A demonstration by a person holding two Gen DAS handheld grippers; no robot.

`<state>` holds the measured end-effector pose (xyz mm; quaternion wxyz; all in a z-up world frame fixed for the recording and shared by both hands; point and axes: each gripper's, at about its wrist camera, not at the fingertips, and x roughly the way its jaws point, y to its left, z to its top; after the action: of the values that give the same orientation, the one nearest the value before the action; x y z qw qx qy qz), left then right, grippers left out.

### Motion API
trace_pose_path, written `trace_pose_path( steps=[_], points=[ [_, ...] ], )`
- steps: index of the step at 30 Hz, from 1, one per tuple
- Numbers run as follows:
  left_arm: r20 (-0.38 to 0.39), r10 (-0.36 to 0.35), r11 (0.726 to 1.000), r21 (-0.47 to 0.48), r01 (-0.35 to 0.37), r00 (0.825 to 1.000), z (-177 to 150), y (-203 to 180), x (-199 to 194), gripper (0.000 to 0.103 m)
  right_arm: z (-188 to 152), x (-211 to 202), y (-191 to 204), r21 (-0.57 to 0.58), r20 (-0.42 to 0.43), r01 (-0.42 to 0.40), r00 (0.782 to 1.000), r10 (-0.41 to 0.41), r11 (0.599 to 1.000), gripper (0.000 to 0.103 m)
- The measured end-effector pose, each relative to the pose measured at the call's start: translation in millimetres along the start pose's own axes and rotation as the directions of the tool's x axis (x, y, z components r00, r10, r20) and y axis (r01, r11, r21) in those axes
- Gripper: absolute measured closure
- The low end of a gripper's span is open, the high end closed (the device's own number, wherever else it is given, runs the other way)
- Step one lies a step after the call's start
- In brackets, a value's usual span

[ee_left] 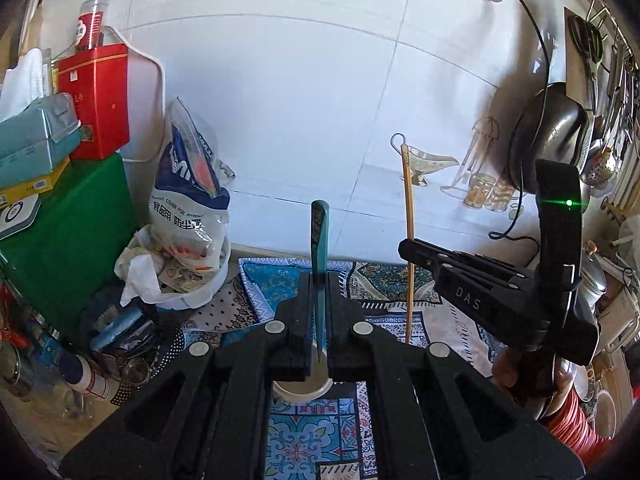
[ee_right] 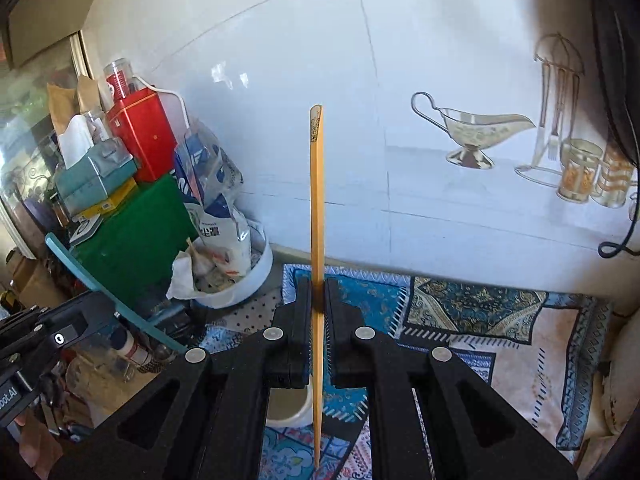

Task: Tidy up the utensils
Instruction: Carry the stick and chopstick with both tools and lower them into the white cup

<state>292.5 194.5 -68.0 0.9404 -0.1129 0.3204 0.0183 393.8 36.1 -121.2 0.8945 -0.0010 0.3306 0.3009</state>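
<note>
Teal chopstick (ee_left: pixel 319 248) clamped upright in L gripper (ee_left: pixel 319 312); yellow chopstick (ee_right: pixel 317 216) in R gripper (ee_right: pixel 318 312)

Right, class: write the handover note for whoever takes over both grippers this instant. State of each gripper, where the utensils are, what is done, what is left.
Left gripper: shut on the teal chopstick, held upright, its tip above the white cup.
Right gripper: shut on the yellow chopstick, also upright, its lower end just right of the white cup in the right wrist view.
The cup stands on the patterned cloth, beneath both grippers.
Done: both chopsticks picked up.
Left: probably lower each into the cup and release. Neither looks to be inside yet.
</note>
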Motion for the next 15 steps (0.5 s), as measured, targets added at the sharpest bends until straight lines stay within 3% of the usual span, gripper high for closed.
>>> trace_pose_path(
  steps=[9,15],
  points=[
    [-0.069,-0.003,0.999,-0.035,0.001,0.998,-4.7,37.9,33.4,0.100,3.7,55.6,23.3,0.009,0.003,-0.007,1.000,0.007,1.000,0.097],
    [-0.132,-0.031,0.998,-0.056,0.023,0.991,-17.7,53.7,66.4,0.100,-16.7,99.9,21.7,0.030,-0.057,0.018,0.998,-0.016,0.999,0.098]
  ],
)
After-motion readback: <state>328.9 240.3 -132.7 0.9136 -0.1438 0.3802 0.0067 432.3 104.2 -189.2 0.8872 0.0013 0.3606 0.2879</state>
